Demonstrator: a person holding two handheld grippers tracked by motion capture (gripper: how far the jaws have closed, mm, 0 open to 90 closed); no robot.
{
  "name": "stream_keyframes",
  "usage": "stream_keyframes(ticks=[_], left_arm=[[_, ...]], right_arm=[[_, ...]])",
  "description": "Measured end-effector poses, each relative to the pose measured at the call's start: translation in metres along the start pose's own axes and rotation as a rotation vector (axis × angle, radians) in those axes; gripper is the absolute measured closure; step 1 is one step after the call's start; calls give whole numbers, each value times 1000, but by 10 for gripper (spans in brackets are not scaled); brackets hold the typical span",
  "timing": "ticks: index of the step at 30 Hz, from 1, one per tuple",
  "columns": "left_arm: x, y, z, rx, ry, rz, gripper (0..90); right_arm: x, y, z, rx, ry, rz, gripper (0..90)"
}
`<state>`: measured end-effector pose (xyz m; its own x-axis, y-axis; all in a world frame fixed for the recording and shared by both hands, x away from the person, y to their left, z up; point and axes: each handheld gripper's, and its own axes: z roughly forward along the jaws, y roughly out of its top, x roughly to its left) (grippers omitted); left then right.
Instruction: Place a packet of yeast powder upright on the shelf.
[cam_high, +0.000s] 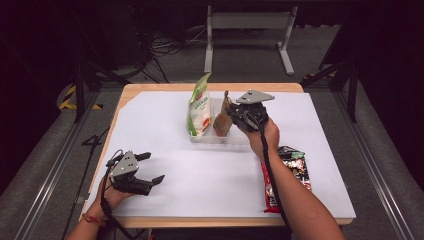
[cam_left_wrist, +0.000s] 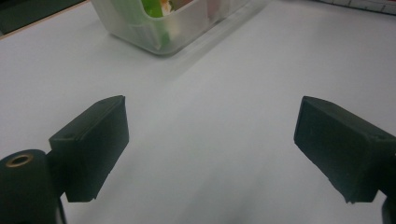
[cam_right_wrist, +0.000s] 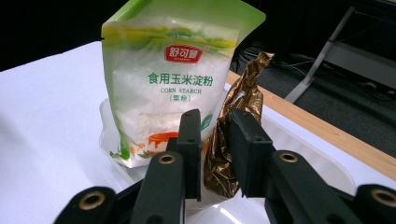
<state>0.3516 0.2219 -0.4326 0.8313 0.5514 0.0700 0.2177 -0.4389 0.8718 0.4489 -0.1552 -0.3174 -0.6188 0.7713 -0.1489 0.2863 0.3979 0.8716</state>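
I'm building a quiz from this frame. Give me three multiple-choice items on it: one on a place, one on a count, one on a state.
1. Where does the corn starch bag stand?
A. in the clear tub
B. at the table's front edge
C. under the left claw

2. How many bags are in the tub?
A. one
B. two
C. four

3. How is the left claw?
A. shut on a bag
B. open over bare white table
C. inside the tub

Key: 1 A, the tub's walls surround its base. 2 B, the starch bag and a brown foil bag stand side by side. 3 B, its jaws stand wide apart with nothing between; the right claw grips the brown bag.
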Motion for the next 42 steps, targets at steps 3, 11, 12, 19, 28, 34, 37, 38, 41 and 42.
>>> stream_keyframes(ticks=[3,11,12,19,28,34,37,38,41,42], left_arm=[[0,0,1,3,-1,2,109],[0,0,0,2,1,-1,109],[0,0,0,2,1,-1,109],[1,0,1,7,-5,-1,109],[5,-2,4,14,-18,-7,112],[5,-2,3,16,-18,-6,113],[4,-2,3,16,-18,0,113],[4,-2,3,16,-18,0,113],[4,-2,2,16,-20,-1,113],[3,-2,2,17,-20,0,113]], right_arm=[[-3,-2,-2,-14,19,14,707],[-9,-1,-15,-58,46,11,639],[-9,-1,-15,-58,46,11,639],[-19,-8,-34,-87,87,11,586],[-26,-22,-50,-78,180,-63,429],[-24,-30,-62,-21,190,-122,363],[-25,-38,-66,24,196,-125,351],[-25,-38,-66,24,196,-125,351],[-27,-48,-69,47,183,-131,306],[-28,-52,-71,60,188,-131,308]])
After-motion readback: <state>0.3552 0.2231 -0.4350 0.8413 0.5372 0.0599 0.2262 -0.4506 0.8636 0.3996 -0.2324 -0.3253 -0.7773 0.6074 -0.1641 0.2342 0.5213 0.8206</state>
